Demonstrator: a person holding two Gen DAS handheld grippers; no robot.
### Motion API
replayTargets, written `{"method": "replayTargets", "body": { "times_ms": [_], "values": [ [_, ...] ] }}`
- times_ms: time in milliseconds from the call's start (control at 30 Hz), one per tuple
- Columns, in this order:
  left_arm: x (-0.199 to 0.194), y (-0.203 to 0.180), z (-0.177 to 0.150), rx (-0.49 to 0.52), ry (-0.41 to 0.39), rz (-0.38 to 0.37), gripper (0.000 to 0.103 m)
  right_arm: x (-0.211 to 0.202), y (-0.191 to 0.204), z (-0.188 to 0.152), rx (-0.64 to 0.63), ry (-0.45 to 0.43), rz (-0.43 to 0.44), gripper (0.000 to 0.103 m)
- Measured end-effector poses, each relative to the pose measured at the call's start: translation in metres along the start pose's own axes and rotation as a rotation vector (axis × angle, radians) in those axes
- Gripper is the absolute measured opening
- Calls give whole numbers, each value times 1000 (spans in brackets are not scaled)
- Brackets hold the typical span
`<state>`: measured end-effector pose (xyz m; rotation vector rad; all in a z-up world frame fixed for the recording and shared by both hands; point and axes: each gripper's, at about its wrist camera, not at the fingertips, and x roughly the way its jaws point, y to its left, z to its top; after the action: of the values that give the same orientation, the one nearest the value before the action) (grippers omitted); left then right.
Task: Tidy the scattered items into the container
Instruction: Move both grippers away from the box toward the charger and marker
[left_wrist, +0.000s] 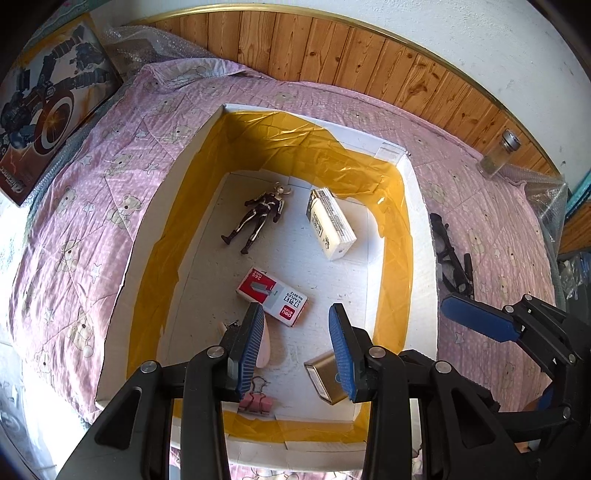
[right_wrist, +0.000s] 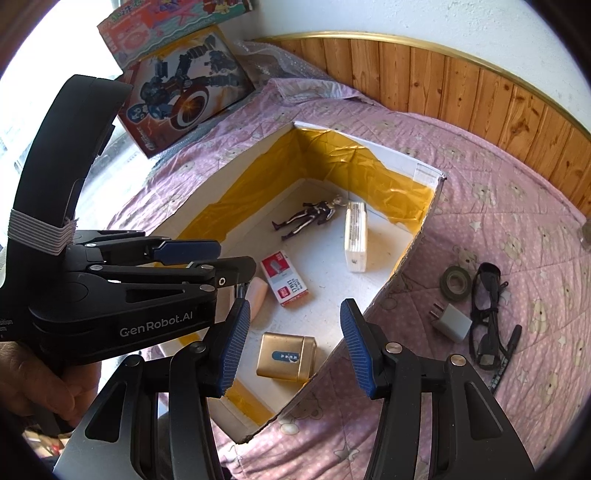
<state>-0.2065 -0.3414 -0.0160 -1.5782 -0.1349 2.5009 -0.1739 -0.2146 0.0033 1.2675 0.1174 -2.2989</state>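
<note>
Charger (right_wrist: 452, 322) lies on the quilt (right_wrist: 517, 221) at three o'clock of the empty, spread right gripper (right_wrist: 293, 347), nearer than the spread left gripper (left_wrist: 297, 347) over the box (right_wrist: 406, 254).

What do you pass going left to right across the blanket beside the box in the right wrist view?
Tape roll → charger → glasses → pen.

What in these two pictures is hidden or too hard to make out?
- Pink binder clip: left wrist view, partly behind the left gripper finger.
- Gold tin: left wrist view, its side covered by the other finger.
- Charger prongs: right wrist view, too small to count.
- Pen lettering: right wrist view, too small.
</note>
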Motion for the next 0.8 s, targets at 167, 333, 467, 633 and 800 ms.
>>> {"method": "replayTargets", "body": {
  "times_ms": [167, 333, 467, 633, 800],
  "values": [
    [-6, 0, -8, -1, -4, 7, 38, -5, 3, -8, 9, 0, 13, 54],
    [-12, 1, -18, -1, -2, 11, 38, -10, 8, -17, 9, 0, 17, 54],
    [-19, 1, -24, -2, -7, 10, 38, -15, 12, -23, 5, -5, 18, 54],
    [-28, -2, -31, 1, -17, 7, 38, -22, 16, -28, -3, -15, 16, 54],
    [-35, -6, -39, 7, -23, 4, 38, -30, 20, -32, -6, -25, 12, 54]
  ]
}}
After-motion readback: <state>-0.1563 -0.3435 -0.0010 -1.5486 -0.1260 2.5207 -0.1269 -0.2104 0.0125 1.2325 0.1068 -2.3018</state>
